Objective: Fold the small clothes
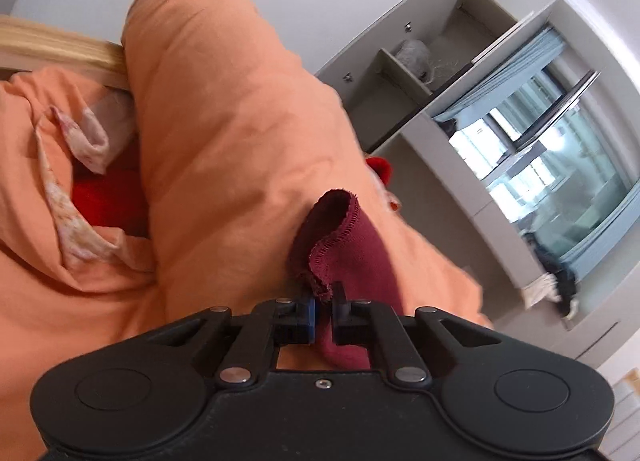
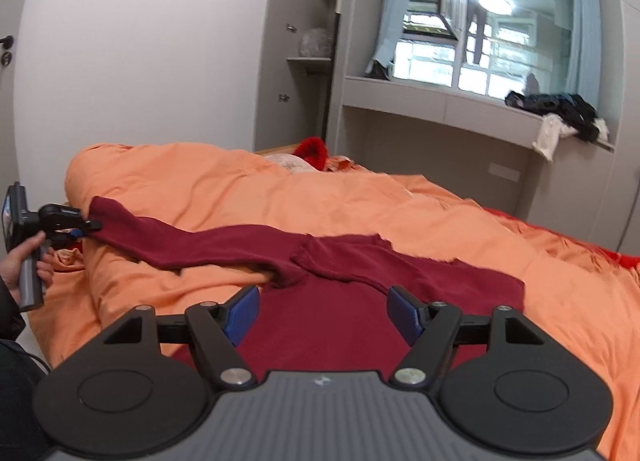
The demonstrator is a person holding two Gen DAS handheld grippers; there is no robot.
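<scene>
A dark red long-sleeved garment (image 2: pixel 352 325) lies spread on an orange duvet (image 2: pixel 280 197). One sleeve (image 2: pixel 192 245) stretches out to the left. My left gripper (image 1: pixel 323 307) is shut on that sleeve's stitched cuff (image 1: pixel 340 229), which curls up just past the pads. The right wrist view shows the same left gripper (image 2: pixel 86 230) at the far left, held by a hand (image 2: pixel 24 261). My right gripper (image 2: pixel 323 311) is open over the garment's body, close to the collar (image 2: pixel 340 245), with nothing between its blue pads (image 2: pixel 242 311).
The orange duvet is bunched into a tall roll (image 1: pixel 224 109) ahead of my left gripper. A bright red item (image 2: pixel 314 151) and a floral pillow (image 1: pixel 86 133) lie near the headboard. A grey wardrobe (image 2: pixel 308 41), a window (image 2: pixel 488 29) and a ledge with dark clothes (image 2: pixel 560 109) stand beyond the bed.
</scene>
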